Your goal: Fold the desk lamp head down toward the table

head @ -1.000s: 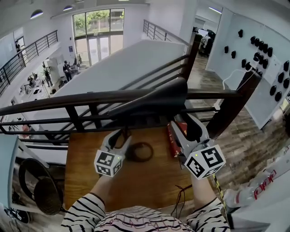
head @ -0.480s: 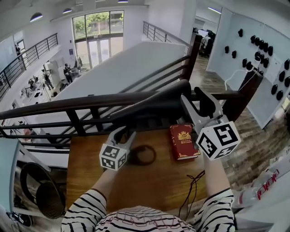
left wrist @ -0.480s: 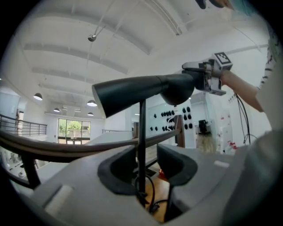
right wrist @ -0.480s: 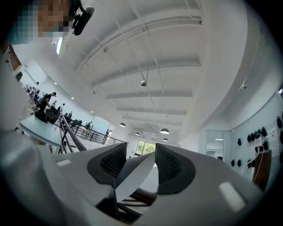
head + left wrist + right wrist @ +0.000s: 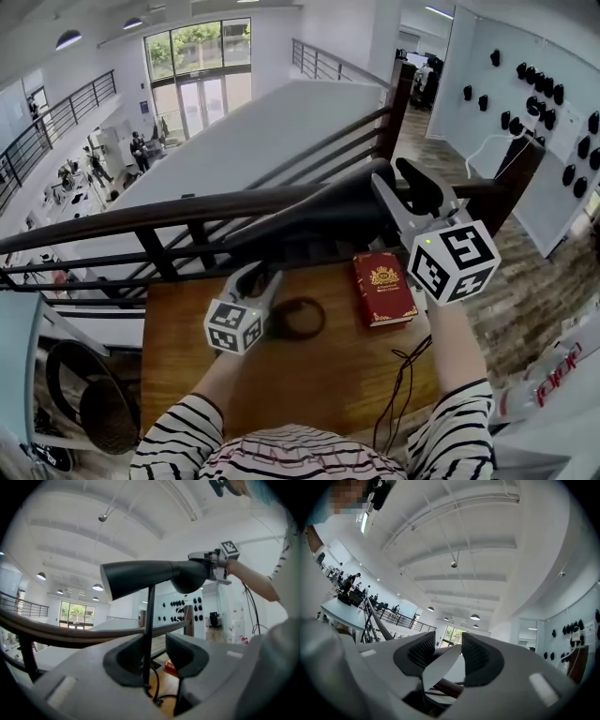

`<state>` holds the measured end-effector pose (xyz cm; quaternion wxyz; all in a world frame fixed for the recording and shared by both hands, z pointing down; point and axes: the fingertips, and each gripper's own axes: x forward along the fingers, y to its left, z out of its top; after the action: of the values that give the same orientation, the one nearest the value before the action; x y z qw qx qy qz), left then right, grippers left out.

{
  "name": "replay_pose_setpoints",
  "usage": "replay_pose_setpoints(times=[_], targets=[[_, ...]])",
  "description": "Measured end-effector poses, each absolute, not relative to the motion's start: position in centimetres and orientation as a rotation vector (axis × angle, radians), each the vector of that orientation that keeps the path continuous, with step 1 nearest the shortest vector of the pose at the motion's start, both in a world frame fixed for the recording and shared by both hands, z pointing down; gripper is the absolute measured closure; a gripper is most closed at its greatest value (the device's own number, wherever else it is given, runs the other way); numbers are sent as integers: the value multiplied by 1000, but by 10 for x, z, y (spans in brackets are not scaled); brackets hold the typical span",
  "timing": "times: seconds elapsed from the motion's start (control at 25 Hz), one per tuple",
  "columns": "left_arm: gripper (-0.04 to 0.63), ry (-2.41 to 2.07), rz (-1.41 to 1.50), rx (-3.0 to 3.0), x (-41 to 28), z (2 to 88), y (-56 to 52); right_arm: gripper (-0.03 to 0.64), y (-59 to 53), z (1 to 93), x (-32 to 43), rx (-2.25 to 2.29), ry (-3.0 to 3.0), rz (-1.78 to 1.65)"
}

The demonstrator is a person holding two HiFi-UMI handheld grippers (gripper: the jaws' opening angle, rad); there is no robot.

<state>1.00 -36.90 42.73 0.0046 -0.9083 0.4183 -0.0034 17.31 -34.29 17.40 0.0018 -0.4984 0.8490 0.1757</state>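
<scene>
My left hand-held gripper [image 5: 255, 277] points level, forearm stretched forward; its jaws have just been closing around the lamp stem [image 5: 149, 616] without pinching it. My right hand-held gripper [image 5: 398, 186], held higher, has just been closing and clamps the lamp head [image 5: 319, 211].

No legible text or labels

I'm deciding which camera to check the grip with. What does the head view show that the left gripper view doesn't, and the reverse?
Only the head view: the lamp's dark ring base and the left gripper from outside. Only the left gripper view: the thin lamp stem between its jaws, which have just been closing, touching one pad only. Both: the lamp head, with the right gripper on its end, jaws just closing on it.
</scene>
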Motion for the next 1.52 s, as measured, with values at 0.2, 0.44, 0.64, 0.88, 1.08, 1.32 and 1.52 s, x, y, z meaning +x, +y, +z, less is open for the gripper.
replay_pose_setpoints(times=[0.2, 0.44, 0.64, 0.88, 1.08, 1.32, 1.52], targets=[[437, 1315, -9, -2844, 12, 427, -365, 467, -341, 184, 176, -1597, 2696, 562], [404, 1302, -17, -2857, 16, 427, -361, 466, -341, 201, 188, -1617, 2664, 499], [361, 1268, -24, -2878, 21, 430, -359, 468, -343, 218, 198, -1636, 2635, 443], [333, 1251, -14, -2887, 17, 429, -355, 469, -343, 246, 204, -1681, 2643, 365], [321, 1246, -7, -2893, 20, 428, -353, 474, -344, 269, 211, -1703, 2642, 291], [308, 1231, -1, -2900, 27, 427, -351, 532, -346, 312, 214, -1717, 2691, 159], [302, 1218, 8, -2905, 21, 429, -348, 526, -347, 354, 196, -1707, 2745, 44]])
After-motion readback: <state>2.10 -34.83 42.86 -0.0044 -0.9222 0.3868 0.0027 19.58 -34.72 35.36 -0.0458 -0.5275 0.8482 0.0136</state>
